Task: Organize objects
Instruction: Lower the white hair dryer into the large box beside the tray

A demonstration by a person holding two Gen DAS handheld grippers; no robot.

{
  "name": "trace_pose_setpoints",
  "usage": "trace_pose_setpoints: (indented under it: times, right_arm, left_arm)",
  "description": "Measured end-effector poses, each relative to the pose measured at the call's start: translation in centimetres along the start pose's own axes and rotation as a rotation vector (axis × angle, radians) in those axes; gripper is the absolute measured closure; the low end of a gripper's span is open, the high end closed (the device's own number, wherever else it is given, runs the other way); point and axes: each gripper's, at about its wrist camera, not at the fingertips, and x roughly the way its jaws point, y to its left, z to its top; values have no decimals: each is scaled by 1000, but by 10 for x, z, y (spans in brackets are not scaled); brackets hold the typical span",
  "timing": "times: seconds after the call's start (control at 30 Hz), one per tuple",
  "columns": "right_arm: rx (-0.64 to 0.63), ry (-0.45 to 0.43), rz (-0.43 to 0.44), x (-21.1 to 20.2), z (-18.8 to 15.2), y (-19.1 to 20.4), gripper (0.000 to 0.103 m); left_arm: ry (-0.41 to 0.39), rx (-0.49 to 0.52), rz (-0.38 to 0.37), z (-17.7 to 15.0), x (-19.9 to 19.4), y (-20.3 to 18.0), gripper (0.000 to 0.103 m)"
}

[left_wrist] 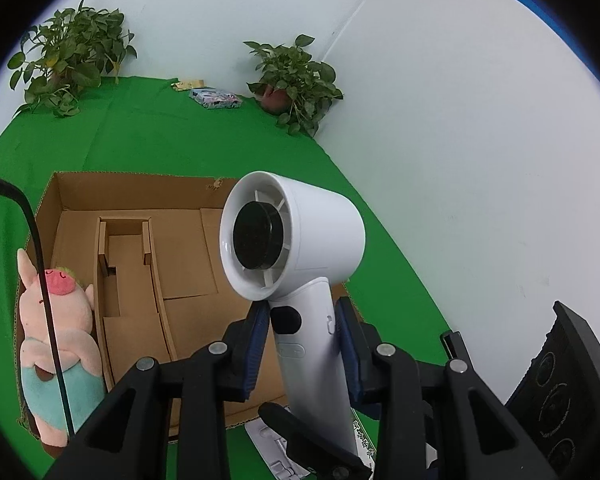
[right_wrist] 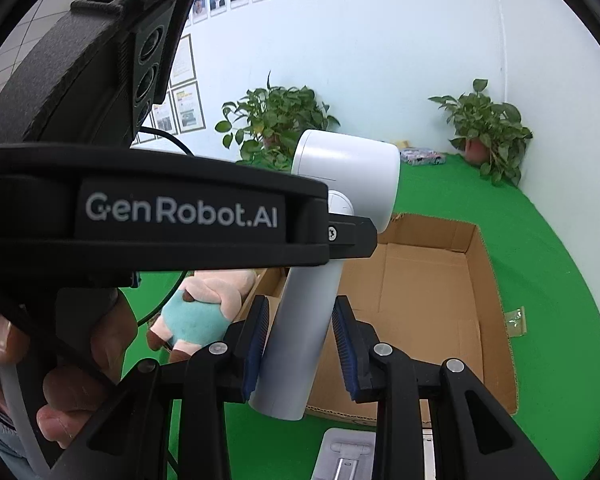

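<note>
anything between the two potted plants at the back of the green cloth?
Yes: a colourful printed pack and a small yellowish item behind it, on the green cloth. Clearest in the left wrist view.

Box [left_wrist: 140,280] middle free; plush pig [left_wrist: 56,332] blocks left end

Two close wrist views, shared box [left_wrist: 140,248]

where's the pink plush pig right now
The plush pig lies at the left end inside the cardboard box, low on the left in the left wrist view, left of the held white fan.
</note>
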Motion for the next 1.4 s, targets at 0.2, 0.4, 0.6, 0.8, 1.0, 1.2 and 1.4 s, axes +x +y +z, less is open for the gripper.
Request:
trace_pose_setpoints:
  times: [0.2,0.4,0.6,0.8,1.0,1.2,1.4]
  right_arm:
    - [4,53,15,41,-3,-10,72]
    - [32,114,34,86,-13,-29,73]
    - [74,178,71,138,-27,-59,73]
    - [123,242,103,175,-48,-76,73]
    - [158,290,137,207,-62,-91,73]
    - [194,293,154,210,-68,-91,79]
    - [245,317,120,223,-81,-97,80]
  left_arm:
    - [51,-36,13,3,25,19,71]
    - [105,-80,28,0,59,44,71]
    - [168,-113,57,-7,94,65,70]
    - [238,-157,85,-15,129,85,70]
    - [277,-168,113,-21,146,96,70]
    - [314,-154,157,-20,145,94,67]
    - [297,-127,166,-25,119,96,67]
